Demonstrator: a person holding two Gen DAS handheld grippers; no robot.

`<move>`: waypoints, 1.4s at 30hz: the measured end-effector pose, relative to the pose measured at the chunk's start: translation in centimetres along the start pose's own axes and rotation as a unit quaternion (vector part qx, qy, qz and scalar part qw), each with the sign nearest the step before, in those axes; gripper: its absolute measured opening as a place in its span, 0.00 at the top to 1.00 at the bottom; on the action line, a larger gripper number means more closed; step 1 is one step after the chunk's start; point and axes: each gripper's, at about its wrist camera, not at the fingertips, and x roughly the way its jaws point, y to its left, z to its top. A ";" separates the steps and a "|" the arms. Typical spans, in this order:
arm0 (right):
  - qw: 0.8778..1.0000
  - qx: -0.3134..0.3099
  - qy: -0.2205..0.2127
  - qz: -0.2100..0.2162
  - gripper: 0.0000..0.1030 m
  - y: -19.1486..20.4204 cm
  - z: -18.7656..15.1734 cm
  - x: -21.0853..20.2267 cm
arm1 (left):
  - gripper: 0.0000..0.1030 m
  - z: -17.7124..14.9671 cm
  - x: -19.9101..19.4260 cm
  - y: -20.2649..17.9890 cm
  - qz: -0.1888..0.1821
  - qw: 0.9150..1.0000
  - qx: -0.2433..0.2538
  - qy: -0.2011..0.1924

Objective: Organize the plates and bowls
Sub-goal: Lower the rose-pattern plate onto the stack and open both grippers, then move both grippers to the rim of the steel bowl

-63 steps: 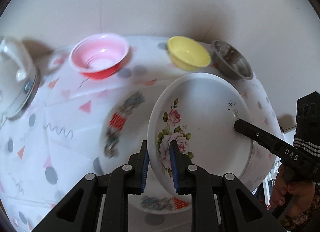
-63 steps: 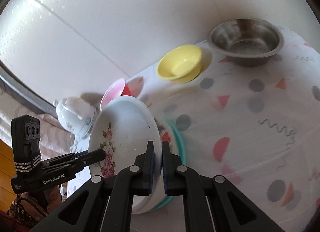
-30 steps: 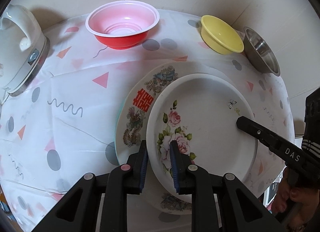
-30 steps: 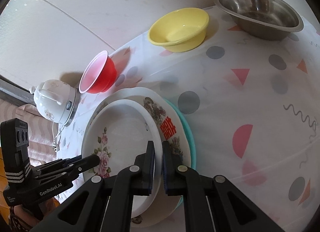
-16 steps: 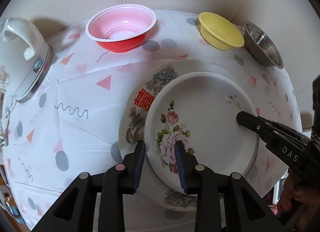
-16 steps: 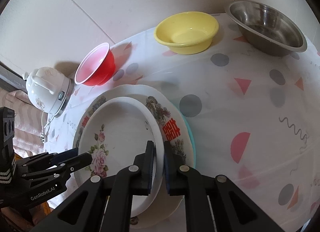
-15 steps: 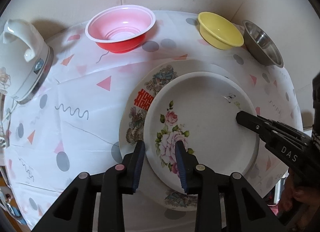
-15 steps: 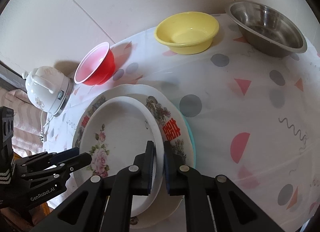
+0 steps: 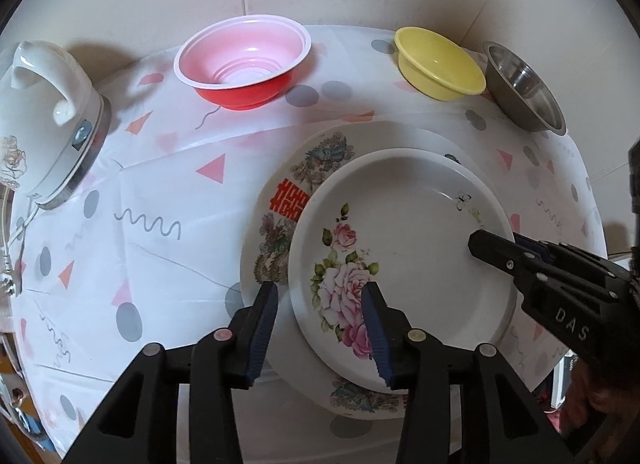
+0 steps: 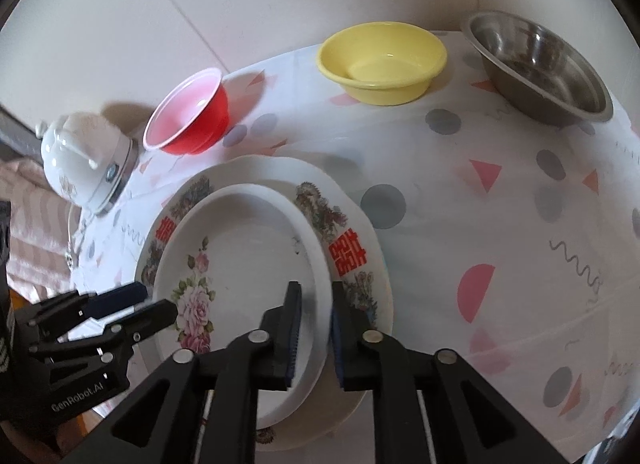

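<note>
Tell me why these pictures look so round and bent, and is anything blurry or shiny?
Both views are fisheye: black corners ring each picture, and the table edge bows. Left wrist view: sharp, with a small highlight inside the red bowl. Right wrist view: the rose plate rim is smeared between the open right tongs; the steel bowl shows soft reflections; the yellow bowl casts a faint shadow.

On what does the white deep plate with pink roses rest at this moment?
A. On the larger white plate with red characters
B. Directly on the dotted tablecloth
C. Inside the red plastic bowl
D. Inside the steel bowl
A: the white deep plate with pink roses lies on the larger white plate with red characters, whose decorated rim shows around it.
</note>
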 end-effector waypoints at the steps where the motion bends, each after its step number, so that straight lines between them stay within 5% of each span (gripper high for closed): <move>1: 1.000 -0.008 0.000 -0.009 0.81 0.2 0.0 -0.1 | 0.57 0.0 -0.1 0.0 0.000 1.000 0.000 -0.001; 6: 0.998 -0.041 -0.006 -0.045 0.80 0.7 0.0 -0.8 | 0.56 -0.2 -0.3 0.0 0.003 1.000 0.003 -0.004; 15: 0.999 -0.032 -0.003 -0.036 0.80 0.5 -0.2 -0.9 | 0.47 -0.3 -0.7 0.3 0.000 1.000 -0.010 -0.009; 28: 0.998 -0.044 -0.017 -0.048 0.81 0.9 -0.7 -0.6 | 0.48 -0.1 -0.8 0.0 0.005 1.000 0.009 -0.024; 42: 0.998 0.046 -0.036 0.011 0.80 -1.8 -1.6 -2.0 | 0.41 0.9 -1.1 -0.2 0.015 0.999 0.007 -0.036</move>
